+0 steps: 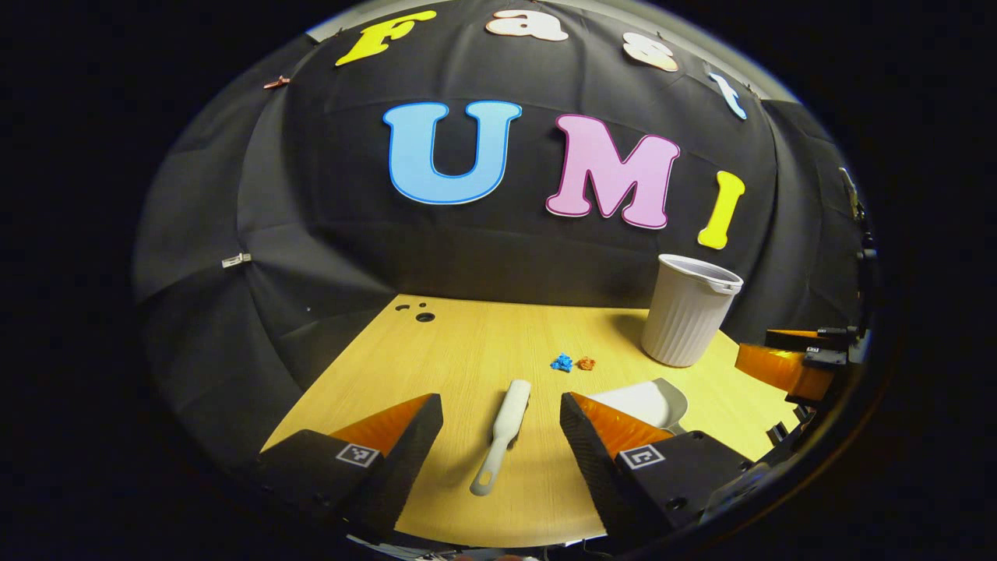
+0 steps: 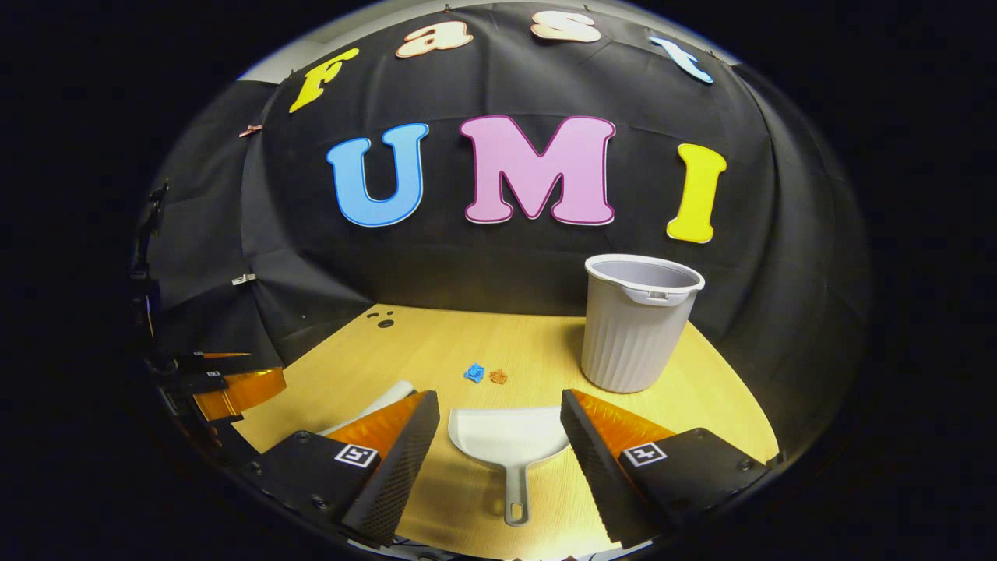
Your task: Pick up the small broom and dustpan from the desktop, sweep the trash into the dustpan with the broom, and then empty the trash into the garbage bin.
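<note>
In the left gripper view, a small white broom point(image 1: 502, 432) lies on the wooden desktop point(image 1: 467, 343) between the open fingers of my left gripper point(image 1: 501, 425), which hovers over it without touching. A white dustpan point(image 2: 506, 440) lies flat, handle toward me, between the open fingers of my right gripper point(image 2: 499, 425). Its edge also shows in the left gripper view as the dustpan point(image 1: 646, 401). Two bits of trash, a blue scrap point(image 1: 561, 362) and an orange scrap point(image 1: 586, 363), lie beyond both tools; in the right gripper view they are the blue scrap point(image 2: 473, 372) and orange scrap point(image 2: 498, 377). A grey ribbed garbage bin point(image 2: 635, 323) stands upright behind.
The bin point(image 1: 687, 312) stands at the desk's far right near the black cloth wall. Small dark holes point(image 1: 420, 313) mark the far left corner of the desktop. The other gripper point(image 1: 794, 362) shows at the right edge of the left gripper view, and at the left edge point(image 2: 226, 382) of the right one.
</note>
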